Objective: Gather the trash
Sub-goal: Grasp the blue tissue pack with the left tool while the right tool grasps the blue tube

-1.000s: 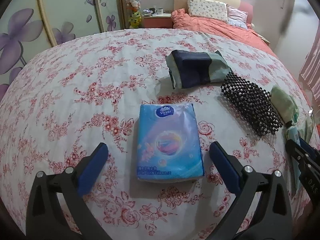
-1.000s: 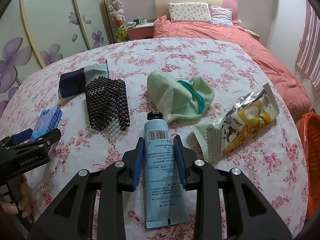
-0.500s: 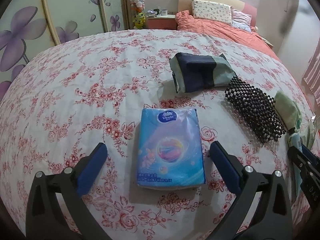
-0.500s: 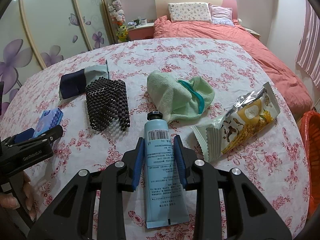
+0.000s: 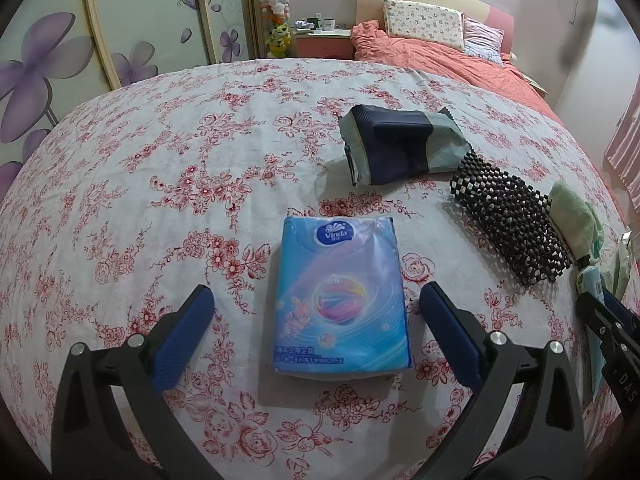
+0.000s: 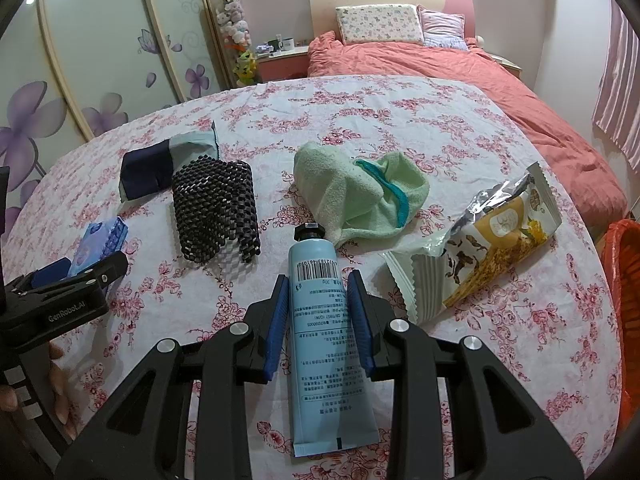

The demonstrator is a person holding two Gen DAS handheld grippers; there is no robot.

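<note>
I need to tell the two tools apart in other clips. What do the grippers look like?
Both alike: the left gripper and right gripper have black skeletal plastic fingers with triangular cut-outs, silver pivot bolts and ribbed blue pads. White "GenRobot.AI" lettering marks the left one's side.

Orange basket [image 6: 628,320]: cut off by the frame at 3 o'clock in my right view; contents unseen.
Blue tube [image 5: 593,284]: in my left view, mostly hidden behind my right gripper [image 5: 612,320] at 4 o'clock.
Tube print: too small to read.
Nightstand items [image 6: 280,45]: too small to tell.
My hand [image 6: 56,384]: only fingertips show at 8 o'clock.
</note>
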